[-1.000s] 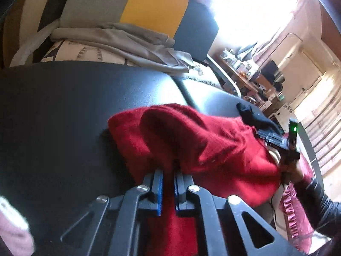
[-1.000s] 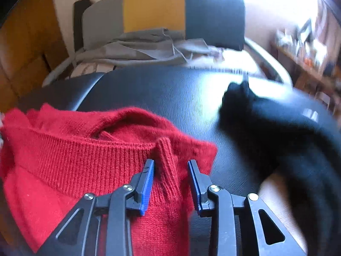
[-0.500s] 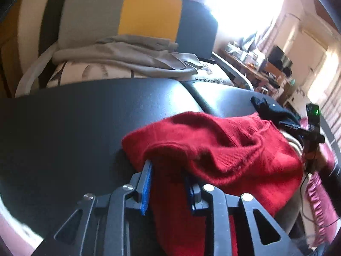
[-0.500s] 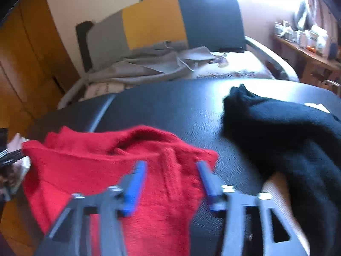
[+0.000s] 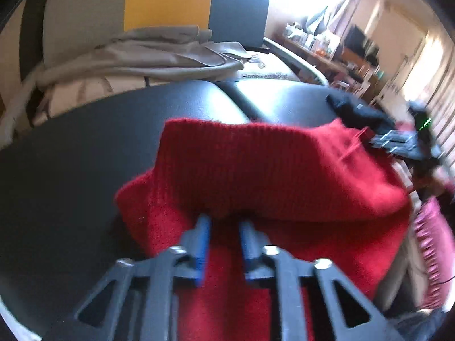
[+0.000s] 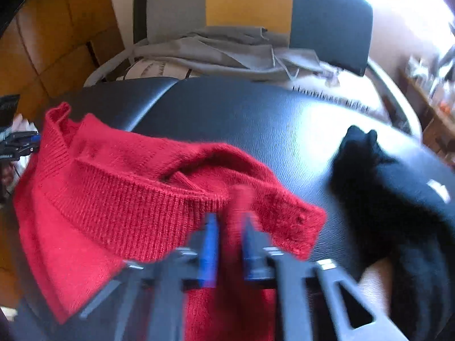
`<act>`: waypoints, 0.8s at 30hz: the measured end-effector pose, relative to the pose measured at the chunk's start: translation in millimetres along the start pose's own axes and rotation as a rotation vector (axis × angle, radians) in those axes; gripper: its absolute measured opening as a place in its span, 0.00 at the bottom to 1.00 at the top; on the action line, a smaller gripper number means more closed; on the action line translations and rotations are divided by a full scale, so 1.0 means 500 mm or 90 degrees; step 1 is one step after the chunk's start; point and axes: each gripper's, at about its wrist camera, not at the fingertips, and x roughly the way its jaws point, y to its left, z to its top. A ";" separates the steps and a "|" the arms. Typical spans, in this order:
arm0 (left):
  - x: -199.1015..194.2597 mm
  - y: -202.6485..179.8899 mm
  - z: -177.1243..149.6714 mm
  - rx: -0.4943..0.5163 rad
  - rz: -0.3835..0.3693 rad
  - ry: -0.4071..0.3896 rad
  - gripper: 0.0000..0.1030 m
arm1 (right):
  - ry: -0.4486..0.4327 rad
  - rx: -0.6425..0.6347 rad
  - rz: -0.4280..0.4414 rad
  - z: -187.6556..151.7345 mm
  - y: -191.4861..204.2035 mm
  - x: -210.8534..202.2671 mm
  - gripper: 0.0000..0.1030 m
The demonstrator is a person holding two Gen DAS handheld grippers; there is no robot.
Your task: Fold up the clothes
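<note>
A red knit sweater (image 5: 256, 164) lies bunched on the black padded surface (image 5: 71, 184). My left gripper (image 5: 224, 221) is closing tight on a fold at the sweater's near edge, with red knit between its blue pads. In the right wrist view the ribbed hem of the red sweater (image 6: 128, 199) runs across, and my right gripper (image 6: 230, 221) is closing on a raised ridge of it. Each gripper shows in the other's view: the right gripper (image 5: 398, 142) at the sweater's far right end, the left gripper (image 6: 20, 142) at its far left.
A black garment (image 6: 392, 199) lies on the surface to the right of the sweater. Behind the black surface (image 6: 241, 113) stands a grey, yellow and dark chair (image 6: 250, 0) draped with grey cloth (image 6: 227, 48). Cluttered shelves (image 5: 327, 48) fill the far right.
Both grippers opened around folds of the red sweater and then closed on them. The left hand shifted sideways, and the sweater now hangs stretched between the two grippers.
</note>
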 end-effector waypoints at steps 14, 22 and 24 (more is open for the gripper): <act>-0.057 0.060 0.019 -0.100 0.076 -0.086 0.06 | -0.073 0.055 -0.153 0.019 -0.056 -0.046 0.09; -0.031 0.114 0.022 -0.158 -0.031 -0.075 0.50 | -0.034 0.082 -0.110 -0.018 -0.067 0.030 0.09; -0.029 0.122 0.029 -0.168 -0.068 -0.078 0.62 | -0.031 0.081 -0.100 -0.018 -0.066 0.031 0.10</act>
